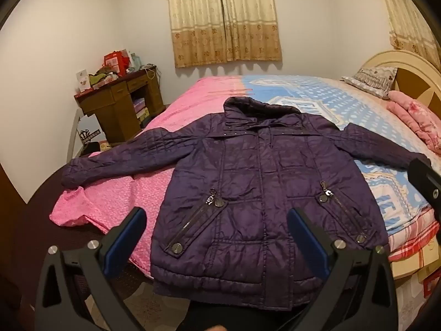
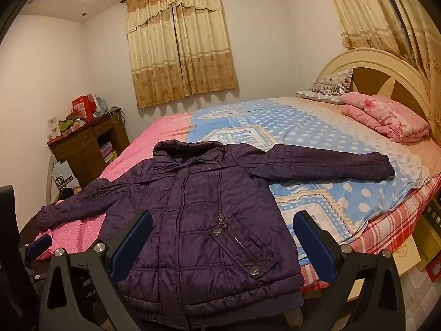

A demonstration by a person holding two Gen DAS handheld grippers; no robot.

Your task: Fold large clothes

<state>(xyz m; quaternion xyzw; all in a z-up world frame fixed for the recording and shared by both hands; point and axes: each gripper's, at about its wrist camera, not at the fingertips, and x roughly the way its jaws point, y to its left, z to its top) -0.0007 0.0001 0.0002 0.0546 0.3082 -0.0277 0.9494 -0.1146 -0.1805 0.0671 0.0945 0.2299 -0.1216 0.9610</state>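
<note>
A dark purple quilted jacket [image 1: 256, 182] lies flat and face up on the bed, zipped, collar away from me, both sleeves spread out to the sides. Its hem hangs at the near edge of the bed. It also shows in the right wrist view [image 2: 198, 220]. My left gripper [image 1: 217, 220] is open and empty, held above the jacket's lower front. My right gripper [image 2: 223, 226] is open and empty, above the jacket's lower right part. The right gripper's edge shows at the right of the left wrist view [image 1: 424, 182].
The bed [image 1: 386, 127] has a pink sheet on the left and a blue dotted sheet on the right. A folded pink blanket [image 2: 386, 118] and a pillow [image 2: 328, 85] lie by the headboard. A wooden desk [image 1: 121, 102] with clutter stands at the left wall.
</note>
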